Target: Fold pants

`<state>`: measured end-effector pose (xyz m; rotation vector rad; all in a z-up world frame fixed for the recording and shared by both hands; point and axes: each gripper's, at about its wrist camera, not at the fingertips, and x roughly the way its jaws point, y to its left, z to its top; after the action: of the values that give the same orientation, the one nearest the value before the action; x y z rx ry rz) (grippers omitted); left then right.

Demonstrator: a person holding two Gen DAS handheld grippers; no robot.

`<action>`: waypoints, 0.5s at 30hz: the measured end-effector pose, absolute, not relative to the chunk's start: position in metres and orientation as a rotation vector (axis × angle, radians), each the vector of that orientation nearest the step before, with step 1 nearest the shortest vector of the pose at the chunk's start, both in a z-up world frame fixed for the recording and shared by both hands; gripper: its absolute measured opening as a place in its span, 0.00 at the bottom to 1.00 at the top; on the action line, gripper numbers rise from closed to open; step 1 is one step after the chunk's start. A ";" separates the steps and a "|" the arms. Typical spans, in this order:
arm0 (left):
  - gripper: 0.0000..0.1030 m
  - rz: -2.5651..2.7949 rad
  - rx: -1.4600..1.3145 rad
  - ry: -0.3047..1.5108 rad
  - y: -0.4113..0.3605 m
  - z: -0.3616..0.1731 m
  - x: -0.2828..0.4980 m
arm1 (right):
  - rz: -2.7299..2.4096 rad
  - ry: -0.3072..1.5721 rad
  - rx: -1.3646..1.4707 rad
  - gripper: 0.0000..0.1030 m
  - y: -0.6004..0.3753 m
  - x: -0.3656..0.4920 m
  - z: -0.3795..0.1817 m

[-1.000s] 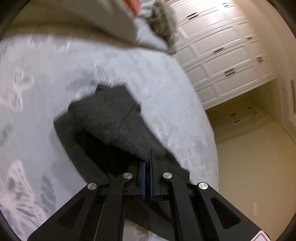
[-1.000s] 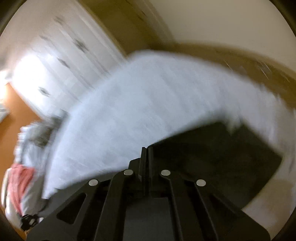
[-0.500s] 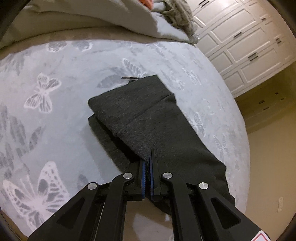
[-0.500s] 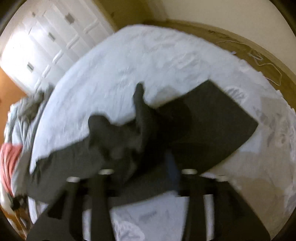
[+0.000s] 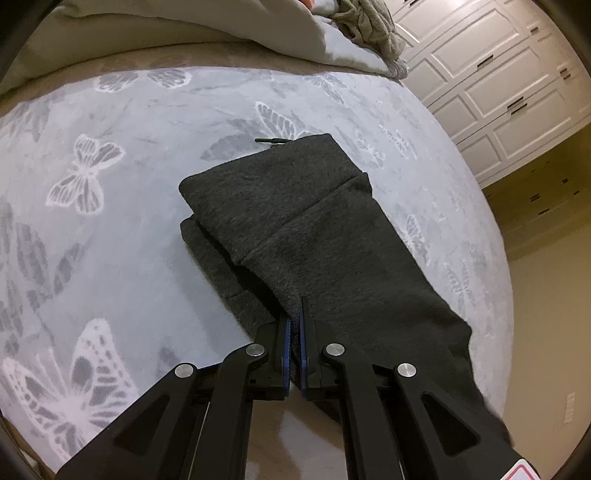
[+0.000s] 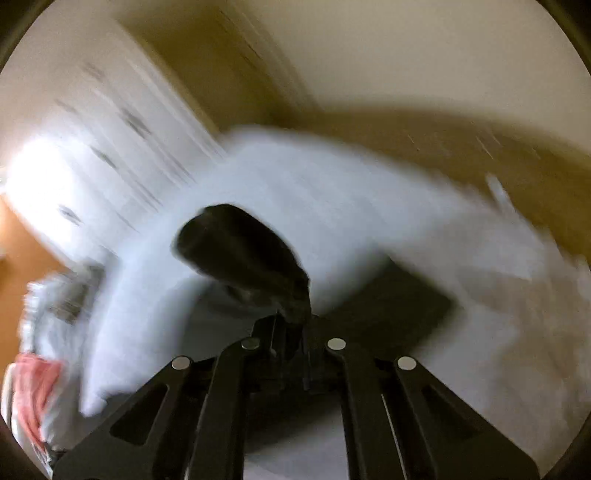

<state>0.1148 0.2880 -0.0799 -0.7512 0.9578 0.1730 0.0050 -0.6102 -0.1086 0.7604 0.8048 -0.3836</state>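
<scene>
Dark grey pants [image 5: 303, 229] lie partly folded on a bed with a pale butterfly-print cover [image 5: 110, 206]. My left gripper [image 5: 294, 314] is shut on the near edge of the upper layer of the pants, low over the bed. In the blurred right wrist view, my right gripper [image 6: 291, 321] is shut on another part of the pants [image 6: 243, 254], which rises in a lifted fold in front of the fingers. More dark fabric [image 6: 388, 310] lies flat on the bed to the right.
A crumpled grey duvet [image 5: 221, 33] and a knitted piece [image 5: 373, 26] lie at the bed's far end. White panelled wardrobes [image 5: 491, 77] stand beyond the bed's right edge. A pink cloth [image 6: 33, 391] shows at the left of the right wrist view.
The left gripper has stayed shut on the pants and the top layer has settled flatter on the bed. The right gripper has swung quickly, lifting a fold of the pants.
</scene>
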 end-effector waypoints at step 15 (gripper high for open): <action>0.02 0.190 -0.699 0.946 0.282 -0.078 0.113 | -0.202 0.451 0.626 0.04 -0.600 -0.004 -0.025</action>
<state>0.1131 0.2816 -0.0781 -0.6995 0.9455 0.1903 -0.0040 -0.6001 -0.0245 0.6256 0.4509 -0.2023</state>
